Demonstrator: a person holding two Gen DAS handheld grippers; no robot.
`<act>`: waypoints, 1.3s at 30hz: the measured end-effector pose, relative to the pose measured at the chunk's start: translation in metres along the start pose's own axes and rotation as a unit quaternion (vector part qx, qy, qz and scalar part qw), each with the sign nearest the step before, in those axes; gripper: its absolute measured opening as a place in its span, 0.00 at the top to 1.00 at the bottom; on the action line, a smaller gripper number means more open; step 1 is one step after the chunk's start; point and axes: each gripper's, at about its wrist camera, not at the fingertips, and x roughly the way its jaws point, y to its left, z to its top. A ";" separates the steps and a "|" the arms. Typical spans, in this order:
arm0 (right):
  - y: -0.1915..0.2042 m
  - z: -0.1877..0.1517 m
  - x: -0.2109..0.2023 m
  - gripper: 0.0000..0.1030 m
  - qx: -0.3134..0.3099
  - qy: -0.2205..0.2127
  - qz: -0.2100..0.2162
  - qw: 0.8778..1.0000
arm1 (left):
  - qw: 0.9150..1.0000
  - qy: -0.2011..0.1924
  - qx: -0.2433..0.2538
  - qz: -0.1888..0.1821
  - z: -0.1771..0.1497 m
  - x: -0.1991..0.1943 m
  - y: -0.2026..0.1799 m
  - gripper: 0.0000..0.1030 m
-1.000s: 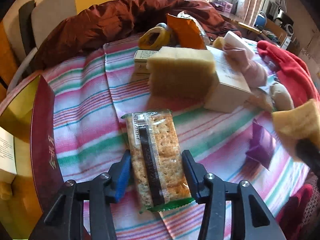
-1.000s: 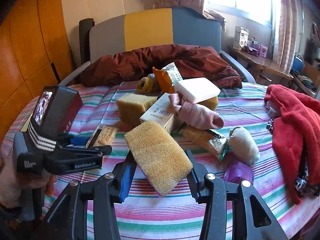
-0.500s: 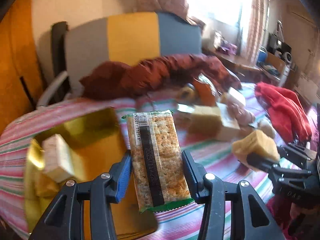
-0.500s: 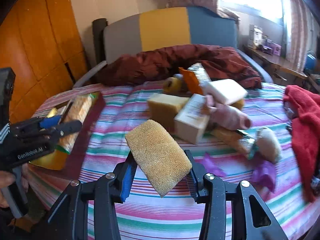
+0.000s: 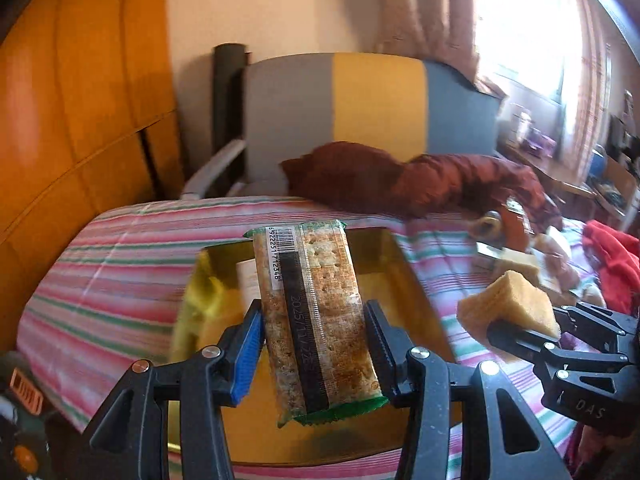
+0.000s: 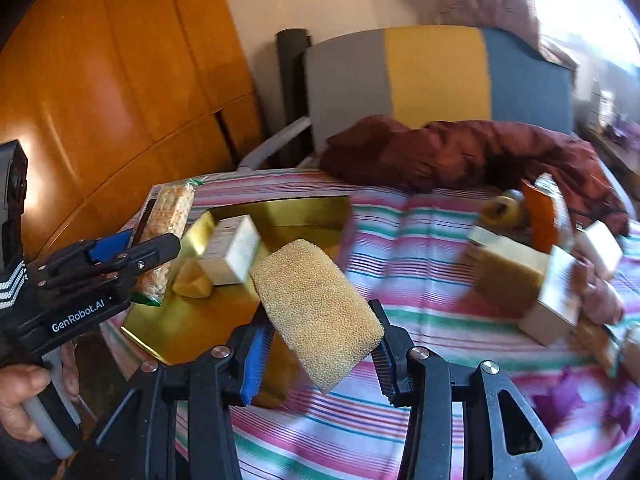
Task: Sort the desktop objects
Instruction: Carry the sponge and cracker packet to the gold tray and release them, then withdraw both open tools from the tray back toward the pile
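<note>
Left gripper [image 5: 314, 344] clamps crackers [image 5: 316, 316], long axis along its fingers, over the gold tray [image 6: 280, 210]. Right gripper [image 6: 318, 346] clamps sponge [image 6: 316, 312] at the tray's near edge. Left is nearer for the drop.

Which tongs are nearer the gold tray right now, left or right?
Left. The left tongs, shut on the cracker pack, are over the gold tray. The right tongs, gripping the sponge, hang beside its near edge, over the striped cloth.
</note>
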 end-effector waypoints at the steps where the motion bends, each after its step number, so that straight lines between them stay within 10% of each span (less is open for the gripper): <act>1: 0.007 0.003 0.006 0.55 -0.005 0.003 0.006 1.000 | 1.000 0.001 -0.008 0.004 -0.001 0.000 0.008 0.52; 17: 0.086 0.023 0.068 0.55 -0.060 0.052 0.042 0.996 | 0.994 -0.001 -0.060 0.088 -0.023 -0.003 0.079 0.52; 39: 0.106 0.031 0.095 0.40 -0.055 0.065 0.033 0.996 | 0.993 -0.001 -0.076 0.088 -0.023 -0.003 0.084 0.45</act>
